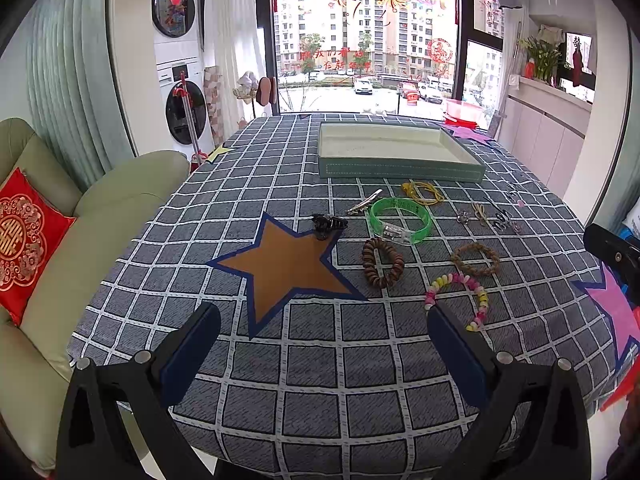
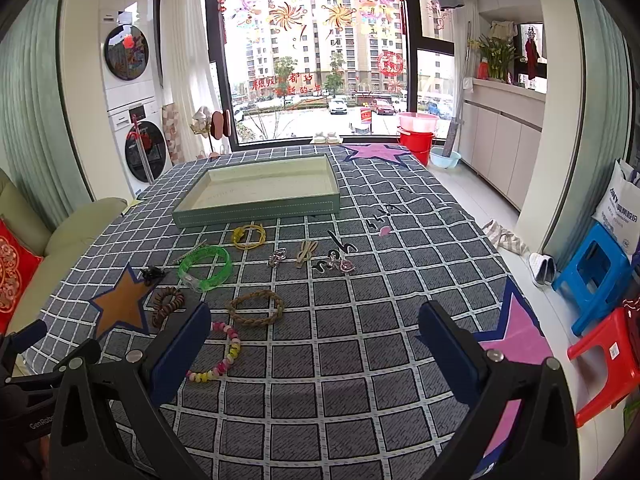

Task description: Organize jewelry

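Left wrist view shows the tray [image 1: 400, 170] holding nothing; all jewelry, like the green bangle [image 1: 400, 220], lies on the desk [image 1: 340, 360] before the tray; both grippers' jaws are spread, nothing pinched; sorting not begun.

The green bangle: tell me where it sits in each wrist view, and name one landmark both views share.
Left wrist view: the green bangle lies right of centre, just in front of the tray.
Right wrist view: the green bangle lies left of centre, again in front of the tray.
Shared landmark: the yellow cord bracelet between bangle and tray.
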Motion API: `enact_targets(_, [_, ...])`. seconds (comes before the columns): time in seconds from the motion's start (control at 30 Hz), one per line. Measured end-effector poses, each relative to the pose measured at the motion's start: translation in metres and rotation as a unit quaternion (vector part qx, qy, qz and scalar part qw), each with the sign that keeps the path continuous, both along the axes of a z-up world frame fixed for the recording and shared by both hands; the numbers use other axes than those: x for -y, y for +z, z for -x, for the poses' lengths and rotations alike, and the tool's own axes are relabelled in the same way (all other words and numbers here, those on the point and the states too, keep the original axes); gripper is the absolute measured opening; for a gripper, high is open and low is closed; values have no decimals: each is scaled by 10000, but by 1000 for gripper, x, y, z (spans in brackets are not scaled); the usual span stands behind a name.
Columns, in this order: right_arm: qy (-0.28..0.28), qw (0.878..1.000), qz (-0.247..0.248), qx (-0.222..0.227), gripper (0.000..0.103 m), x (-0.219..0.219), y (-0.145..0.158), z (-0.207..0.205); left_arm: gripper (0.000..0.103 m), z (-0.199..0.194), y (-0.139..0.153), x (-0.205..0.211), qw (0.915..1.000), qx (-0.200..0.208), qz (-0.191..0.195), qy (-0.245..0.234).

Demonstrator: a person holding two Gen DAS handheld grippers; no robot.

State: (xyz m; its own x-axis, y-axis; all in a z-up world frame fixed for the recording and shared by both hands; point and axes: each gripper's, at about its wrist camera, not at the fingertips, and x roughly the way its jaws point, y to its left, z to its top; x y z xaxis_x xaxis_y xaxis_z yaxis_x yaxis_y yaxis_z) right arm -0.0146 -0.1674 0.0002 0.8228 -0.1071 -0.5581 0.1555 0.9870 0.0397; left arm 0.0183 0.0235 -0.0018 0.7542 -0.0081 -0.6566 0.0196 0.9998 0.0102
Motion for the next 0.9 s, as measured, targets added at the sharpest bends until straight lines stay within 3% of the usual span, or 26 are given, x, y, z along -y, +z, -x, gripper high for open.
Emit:
enact_targets(0.6, [18, 10000, -13, -78, 103, -2, -3, -3, 103, -3, -7, 1, 9999, -107, -47, -55])
enact_targets(0.9, [106, 9963, -290, -800, 103, 9, -23, -42, 103, -52, -30, 0, 9956, -858, 307, -213])
